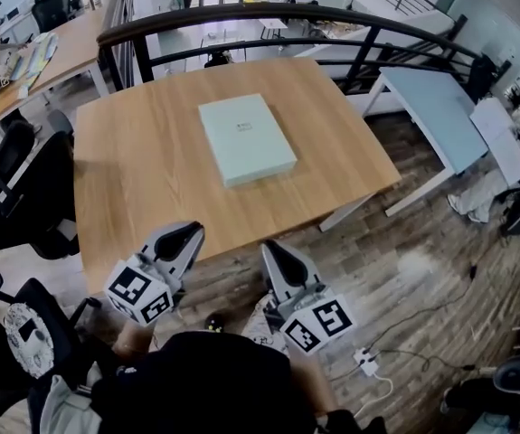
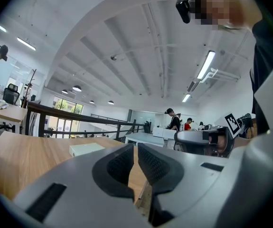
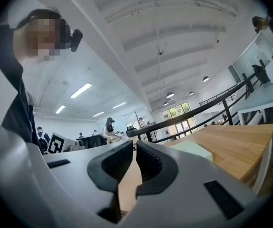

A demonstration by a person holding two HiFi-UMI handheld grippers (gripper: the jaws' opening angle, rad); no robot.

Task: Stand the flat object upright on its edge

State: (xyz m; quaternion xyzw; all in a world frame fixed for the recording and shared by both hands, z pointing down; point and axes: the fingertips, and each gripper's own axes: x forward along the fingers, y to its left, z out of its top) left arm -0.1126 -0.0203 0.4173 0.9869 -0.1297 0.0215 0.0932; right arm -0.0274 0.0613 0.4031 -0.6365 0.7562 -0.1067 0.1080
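Wooden table (image 1: pixel 142 188): one pale-green box (image 1: pixel 246 139)

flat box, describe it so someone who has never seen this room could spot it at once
Find the big wooden table in front of the curved black railing. Near its middle lies the flat box. It is pale mint green, lying on its broad face, and the only thing on that table.

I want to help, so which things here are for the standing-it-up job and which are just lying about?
For the job: flat pale-green box, lying flat on the wooden table; left claw and right claw, both shut and empty.
Just lying about: black chairs, white table, power strip.
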